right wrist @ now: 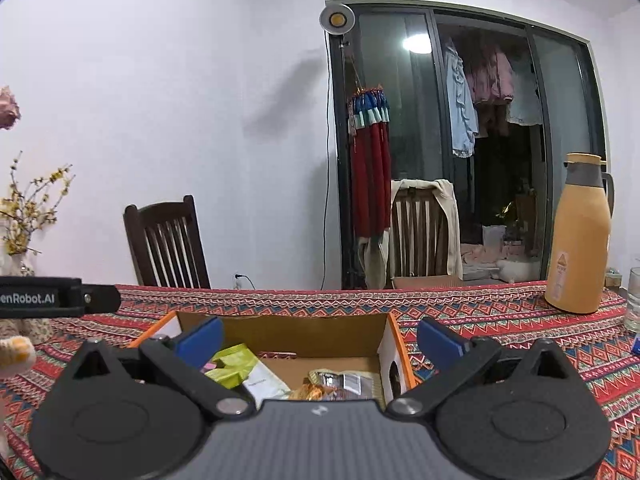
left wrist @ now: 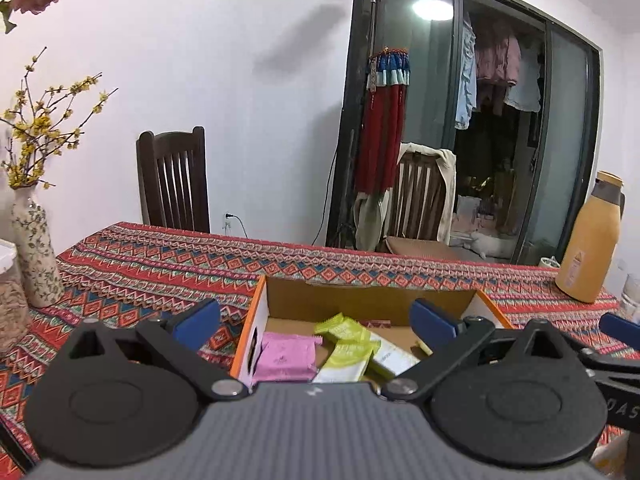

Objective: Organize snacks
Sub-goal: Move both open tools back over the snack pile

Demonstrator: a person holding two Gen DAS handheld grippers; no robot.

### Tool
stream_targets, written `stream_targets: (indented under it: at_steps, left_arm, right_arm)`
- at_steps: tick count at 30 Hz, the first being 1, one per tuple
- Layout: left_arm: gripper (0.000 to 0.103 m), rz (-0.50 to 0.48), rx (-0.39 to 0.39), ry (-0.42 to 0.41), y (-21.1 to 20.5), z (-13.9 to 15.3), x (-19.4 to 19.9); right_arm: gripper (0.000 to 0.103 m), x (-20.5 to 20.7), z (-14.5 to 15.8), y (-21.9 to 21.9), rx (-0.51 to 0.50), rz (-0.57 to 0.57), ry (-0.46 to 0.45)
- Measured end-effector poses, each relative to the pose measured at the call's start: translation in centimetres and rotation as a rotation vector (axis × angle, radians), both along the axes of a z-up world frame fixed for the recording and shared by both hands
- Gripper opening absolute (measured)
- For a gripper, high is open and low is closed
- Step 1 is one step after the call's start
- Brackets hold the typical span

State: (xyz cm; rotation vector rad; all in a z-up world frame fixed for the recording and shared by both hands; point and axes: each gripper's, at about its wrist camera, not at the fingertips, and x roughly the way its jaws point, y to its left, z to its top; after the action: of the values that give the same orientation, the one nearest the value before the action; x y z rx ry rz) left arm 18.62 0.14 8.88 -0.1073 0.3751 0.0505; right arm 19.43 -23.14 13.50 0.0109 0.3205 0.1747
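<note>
An orange-edged cardboard box (left wrist: 260, 300) (right wrist: 394, 332) stands open on the patterned tablecloth. Inside lie a pink packet (left wrist: 286, 358), light green packets (left wrist: 348, 344) (right wrist: 236, 364), and brown and silver wrappers (right wrist: 340, 384). My left gripper (left wrist: 316, 318) hovers over the box's near side, blue pads wide apart, nothing between them. My right gripper (right wrist: 320, 338) is likewise open above the box with nothing held. The right gripper's blue fingertip (left wrist: 618, 326) shows at the right edge of the left wrist view, and the left gripper's black body (right wrist: 56, 296) shows at the left of the right wrist view.
A floral vase (left wrist: 34, 248) with yellow blossoms and a jar (left wrist: 10, 300) stand at the left. An orange thermos (left wrist: 590, 248) (right wrist: 580, 240) and a glass (right wrist: 634, 300) stand at the right. Two wooden chairs (left wrist: 174, 184) (right wrist: 420, 232) sit behind the table.
</note>
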Motion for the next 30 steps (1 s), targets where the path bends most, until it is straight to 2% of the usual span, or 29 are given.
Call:
stream_targets:
  at_steps: [9, 17, 22, 27, 30]
  left_arm:
    - [0.103, -0.034, 0.038, 0.066, 1.0, -2.9, -4.1]
    - [0.103, -0.038, 0.061, 0.132, 2.3, -6.8, -6.0]
    - [0.103, -0.037, 0.069, 0.108, 2.4, -8.3, -6.3]
    - [0.103, -0.037, 0.091, 0.113, 1.9, -9.2, -6.2]
    - [0.103, -0.041, 0.075, 0.119, 2.2, -9.3, -5.9]
  right_arm:
    - [0.103, -4.7, -1.8, -1.4, -0.003, 0.004, 0.061]
    - [0.103, -7.9, -6.0, -2.6, -0.009, -0.001, 0.172]
    - [0.103, -8.6, -8.2, -3.0, 0.006, -0.013, 0.216]
    - [0.103, -8.1, -8.8, -3.2, 0.026, -0.028, 0.220]
    - [0.103, -7.8, -9.2, -3.1, 0.027, -0.036, 0.232]
